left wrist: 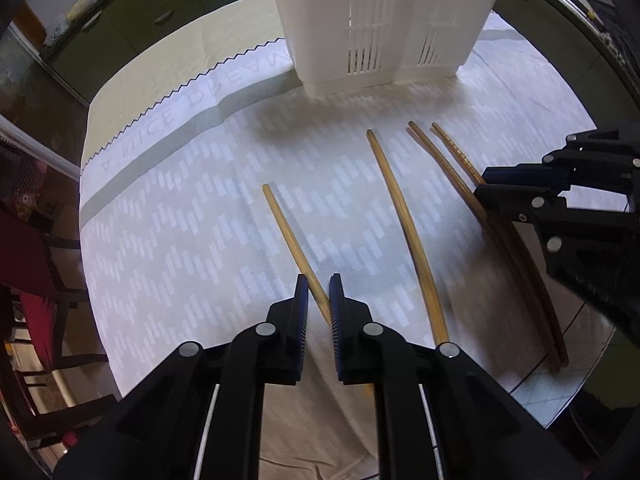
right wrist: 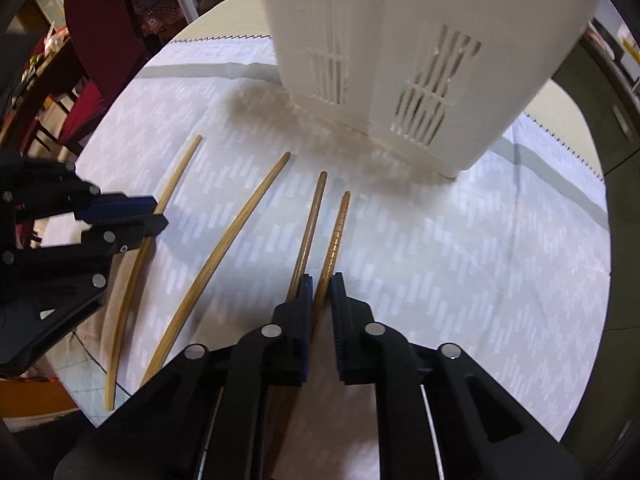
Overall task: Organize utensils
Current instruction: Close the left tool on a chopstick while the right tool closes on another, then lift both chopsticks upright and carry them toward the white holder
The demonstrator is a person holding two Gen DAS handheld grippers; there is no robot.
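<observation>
- Four chopsticks lie side by side on a patterned cloth (left wrist: 180,240) covering the bench, their tips all pointing toward a white slotted caddy (left wrist: 384,20) standing upright at the far side.
- From your left the chopsticks run: a pale one (left wrist: 288,232), a second pale one (left wrist: 400,216), then two darker ones, the plain dark one (right wrist: 310,224) and the ridged dark one (right wrist: 338,232), lying close together.
- Your left gripper (left wrist: 319,300) sits low over the leftmost pale chopstick. Its fingers are nearly together with the stick running through the narrow gap; they look closed on it, though actual contact is hard to confirm.
- Your right gripper (right wrist: 320,300) sits over the dark pair. The ridged stick passes between its fingers, while the plain one lies just outside the left finger. The gap is narrow, so this reads as a clamp on the ridged stick alone.
- Both grips fall toward the thick handle ends, probably so the tips lead into the caddy.
- The second pale chopstick lies free between the two grippers, touching neither.
- None of these four sticks is in the caddy yet; whether it already holds anything cannot be told, as its top is out of view.
- The task looks early: lifting comes next, and the neighbouring dark stick could be dragged along.
</observation>
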